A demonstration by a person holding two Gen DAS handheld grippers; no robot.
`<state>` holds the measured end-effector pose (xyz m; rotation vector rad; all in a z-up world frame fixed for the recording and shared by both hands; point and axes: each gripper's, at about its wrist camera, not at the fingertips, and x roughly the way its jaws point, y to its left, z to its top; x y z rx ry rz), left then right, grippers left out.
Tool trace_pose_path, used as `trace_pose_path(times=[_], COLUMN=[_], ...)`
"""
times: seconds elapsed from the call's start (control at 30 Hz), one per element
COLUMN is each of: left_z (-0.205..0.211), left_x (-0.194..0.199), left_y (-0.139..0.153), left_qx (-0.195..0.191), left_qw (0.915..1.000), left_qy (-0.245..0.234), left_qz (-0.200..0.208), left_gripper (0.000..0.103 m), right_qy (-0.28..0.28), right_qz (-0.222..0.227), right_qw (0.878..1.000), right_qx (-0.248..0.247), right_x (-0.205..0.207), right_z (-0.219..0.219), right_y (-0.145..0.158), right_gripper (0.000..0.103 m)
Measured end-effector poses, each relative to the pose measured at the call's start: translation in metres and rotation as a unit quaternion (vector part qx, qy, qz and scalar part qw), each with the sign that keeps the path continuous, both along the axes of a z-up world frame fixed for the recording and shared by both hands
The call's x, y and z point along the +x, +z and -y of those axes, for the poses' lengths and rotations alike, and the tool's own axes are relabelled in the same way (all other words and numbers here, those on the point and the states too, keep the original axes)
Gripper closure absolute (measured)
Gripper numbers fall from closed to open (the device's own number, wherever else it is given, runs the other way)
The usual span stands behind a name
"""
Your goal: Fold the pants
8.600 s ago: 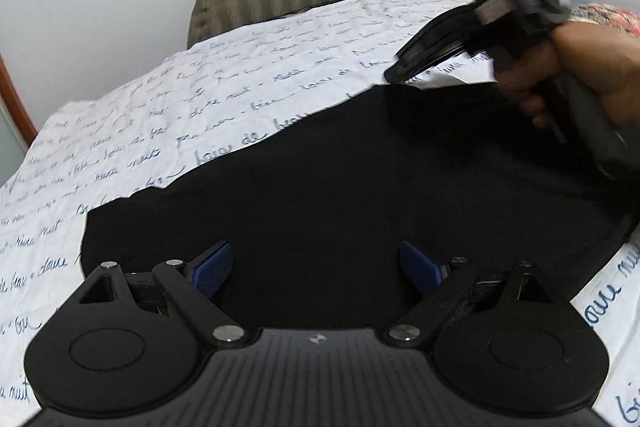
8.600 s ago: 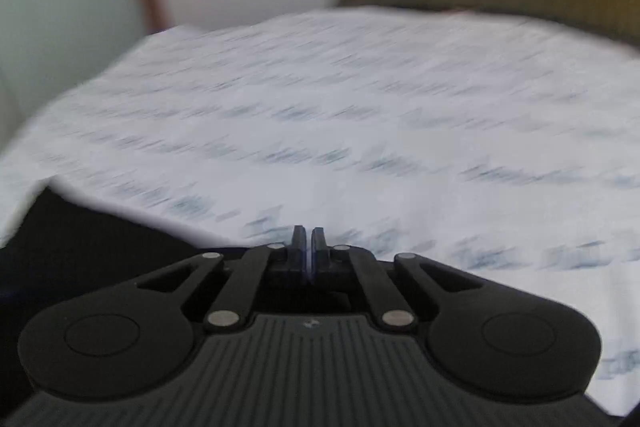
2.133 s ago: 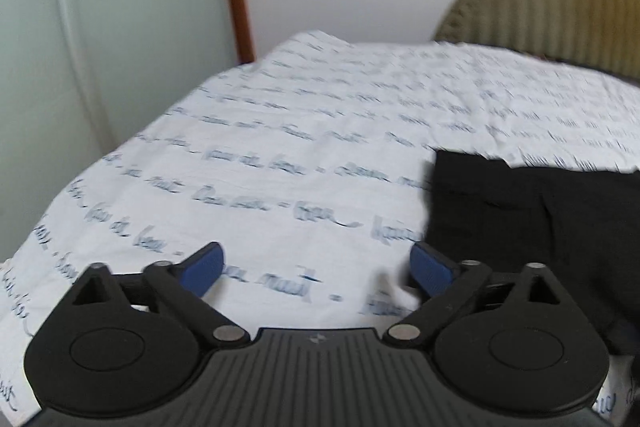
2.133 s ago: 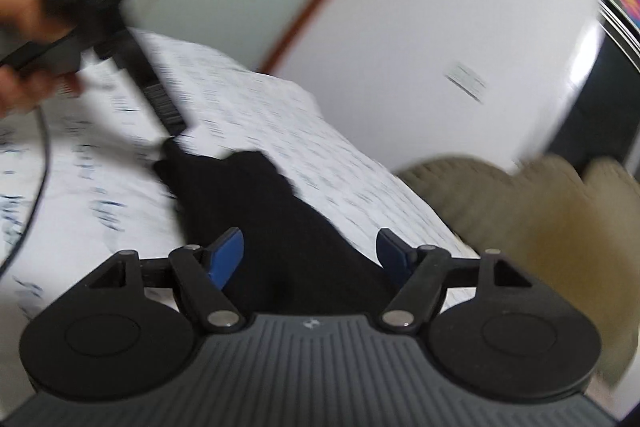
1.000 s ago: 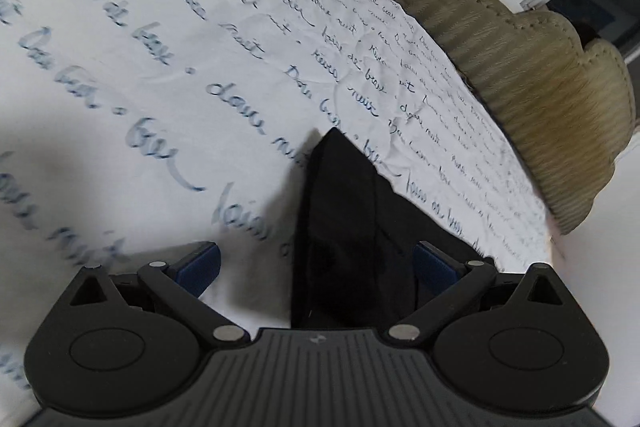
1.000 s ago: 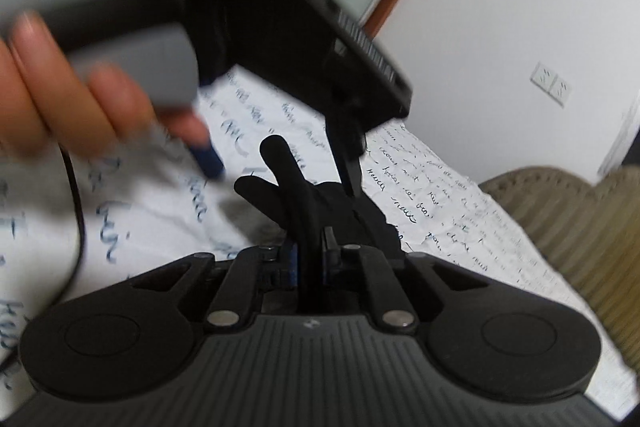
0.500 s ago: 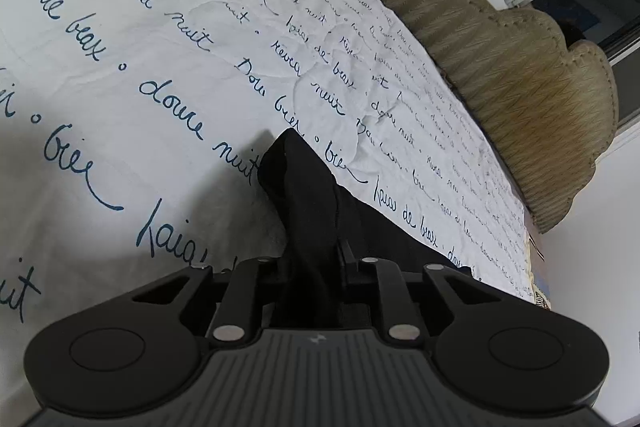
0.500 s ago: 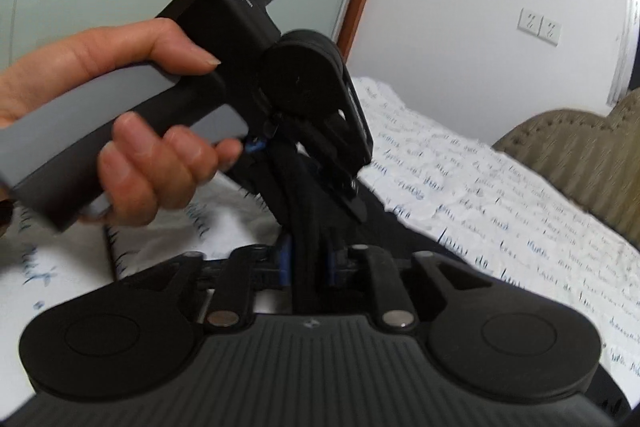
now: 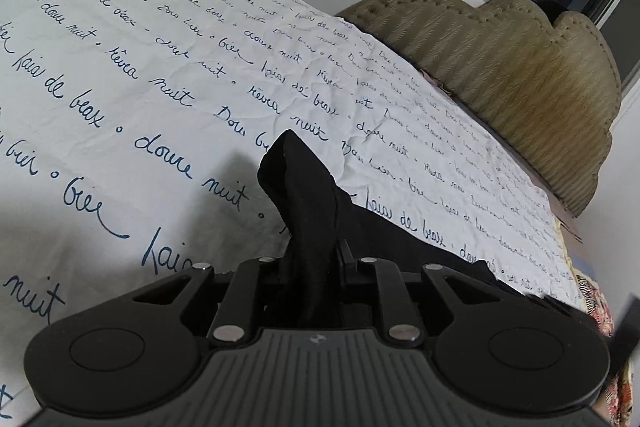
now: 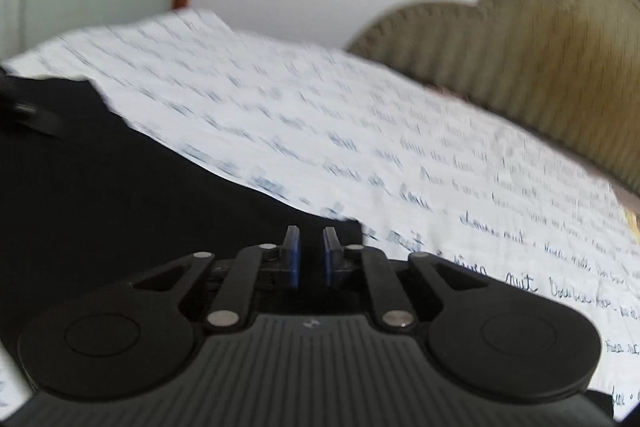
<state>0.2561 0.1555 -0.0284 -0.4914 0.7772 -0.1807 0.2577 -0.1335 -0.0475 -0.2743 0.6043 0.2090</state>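
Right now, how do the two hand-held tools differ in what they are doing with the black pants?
The left tool is clamped on a bunched fold of the black pants that stands up from the sheet. The right tool grips nothing: its blue pads are slightly apart and closing. The left tool's view is sharp, the right tool's blurred. Both are black and sit over the pants, facing the headboard.

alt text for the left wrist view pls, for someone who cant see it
The left gripper is shut on a bunched corner of the black pants, lifting it off a white bedsheet printed with blue cursive writing. A tan upholstered headboard stands beyond against a white wall.
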Motion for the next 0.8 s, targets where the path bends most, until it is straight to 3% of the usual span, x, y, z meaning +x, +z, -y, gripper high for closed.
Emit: trace_pose_path(times=[0.1, 0.17, 0.3, 0.43, 0.53, 0.6, 0.67, 0.8], left_z=[0.003, 0.004, 0.006, 0.009, 0.007, 0.004, 0.004, 0.004], left_x=[-0.002, -0.004, -0.005, -0.006, -0.004, -0.002, -0.002, -0.006], left_y=[0.002, 0.005, 0.008, 0.009, 0.007, 0.007, 0.008, 0.014], left_qx=[0.01, 0.012, 0.016, 0.022, 0.014, 0.005, 0.001, -0.009], left_qw=[0.9999, 0.9999, 0.9998, 0.9996, 0.9999, 1.0, 1.0, 0.9999], left_qy=[-0.002, -0.004, -0.006, -0.006, -0.005, -0.003, -0.003, -0.006], left_qz=[0.004, 0.006, 0.01, 0.016, 0.007, -0.002, -0.006, -0.004], left_gripper=[0.086, 0.086, 0.087, 0.087, 0.087, 0.087, 0.087, 0.087], right_qy=[-0.013, -0.018, -0.015, 0.022, 0.071, 0.102, 0.141, 0.194], right_qz=[-0.042, -0.044, 0.0, 0.017, 0.031, 0.061, 0.082, 0.102], right_qw=[0.999, 0.999, 1.0, 0.997, 0.995, 0.992, 0.987, 0.974], right_qx=[-0.02, -0.004, 0.007, 0.066, 0.064, 0.038, 0.011, -0.063], right_x=[0.035, 0.043, 0.011, -0.04, -0.084, -0.112, -0.133, -0.147], right_z=[0.004, 0.003, 0.009, 0.01, -0.018, -0.049, -0.079, -0.135], right_y=[-0.022, -0.027, -0.005, 0.013, 0.015, 0.014, 0.009, -0.008], right_gripper=[0.094, 0.094, 0.093, 0.09, 0.072, 0.038, 0.033, 0.033])
